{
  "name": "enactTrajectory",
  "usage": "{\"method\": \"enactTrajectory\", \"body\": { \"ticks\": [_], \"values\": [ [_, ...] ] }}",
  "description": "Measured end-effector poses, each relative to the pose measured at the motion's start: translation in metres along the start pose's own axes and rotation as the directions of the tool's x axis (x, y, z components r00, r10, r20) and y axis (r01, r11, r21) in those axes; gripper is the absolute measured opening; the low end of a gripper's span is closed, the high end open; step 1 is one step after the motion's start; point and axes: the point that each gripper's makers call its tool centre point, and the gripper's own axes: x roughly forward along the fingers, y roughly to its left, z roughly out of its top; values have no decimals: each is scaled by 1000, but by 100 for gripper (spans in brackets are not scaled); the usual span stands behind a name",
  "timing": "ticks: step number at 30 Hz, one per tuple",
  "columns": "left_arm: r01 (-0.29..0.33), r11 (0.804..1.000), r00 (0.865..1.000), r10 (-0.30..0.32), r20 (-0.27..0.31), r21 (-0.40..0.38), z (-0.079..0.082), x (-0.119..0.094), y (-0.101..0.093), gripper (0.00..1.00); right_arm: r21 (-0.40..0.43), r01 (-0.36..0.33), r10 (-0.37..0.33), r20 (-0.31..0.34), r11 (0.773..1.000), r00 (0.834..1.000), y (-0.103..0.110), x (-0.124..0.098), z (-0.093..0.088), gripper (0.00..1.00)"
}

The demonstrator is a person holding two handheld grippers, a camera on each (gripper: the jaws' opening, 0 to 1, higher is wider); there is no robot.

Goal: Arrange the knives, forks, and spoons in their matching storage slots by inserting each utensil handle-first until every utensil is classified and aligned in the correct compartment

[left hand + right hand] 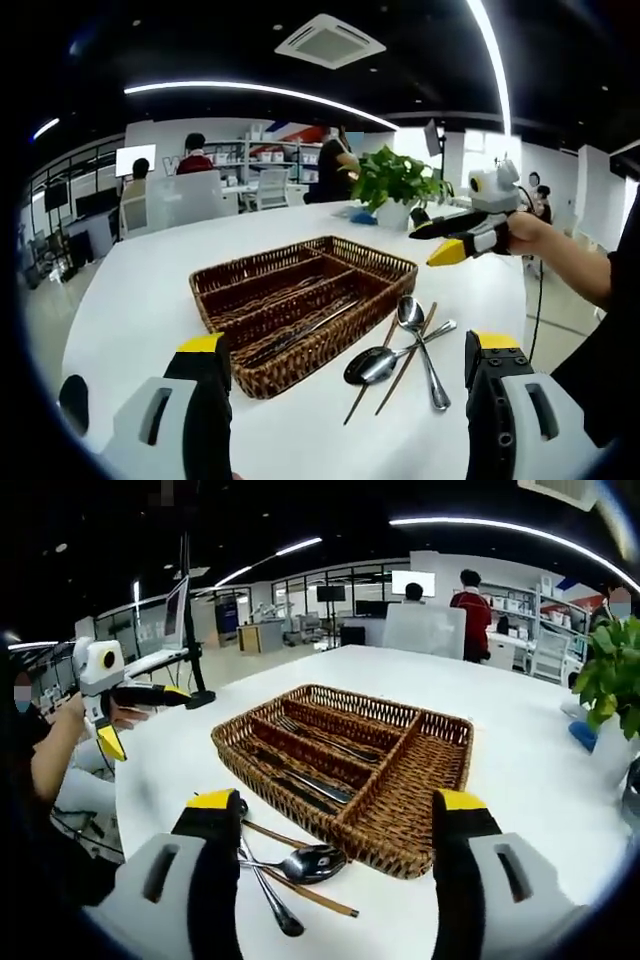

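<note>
The left gripper (345, 385) hangs above the near edge of the white table (140, 300), jaws spread wide and holding nothing. Just beyond it sits the wicker cutlery tray (300, 300), its long compartments already holding dark-looking utensils too blurred to tell apart. Right of the tray, two spoons (405, 345) lie crossed over a pair of brown chopsticks (385, 370) on the tabletop.

The right gripper (335, 865) hovers likewise released, jaws apart and empty, near the tray (400, 825), with the spoons (300, 865) and chopsticks (300, 890) just left of its near corner.

In the left gripper view the right gripper (455, 240) is held up beside a potted plant (395, 185) at the far side.
</note>
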Motion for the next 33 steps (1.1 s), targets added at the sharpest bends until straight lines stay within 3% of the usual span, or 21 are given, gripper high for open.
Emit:
{"method": "enactTrajectory", "body": {
  "ticks": [9,23,33],
  "values": [
    [-6,1000,1000,6,3,-11,1,-4,-3,99,6,10,-10,-11,1000,1000,6,-23,-15,100],
    [-18,1000,1000,18,14,-16,-2,-19,-12,99,17,14,-14,8,1000,1000,9,-54,-17,100],
    [-24,1000,1000,25,15,-11,-2,-24,-13,99,16,12,-12,6,1000,1000,11,-59,-17,100]
  ]
}}
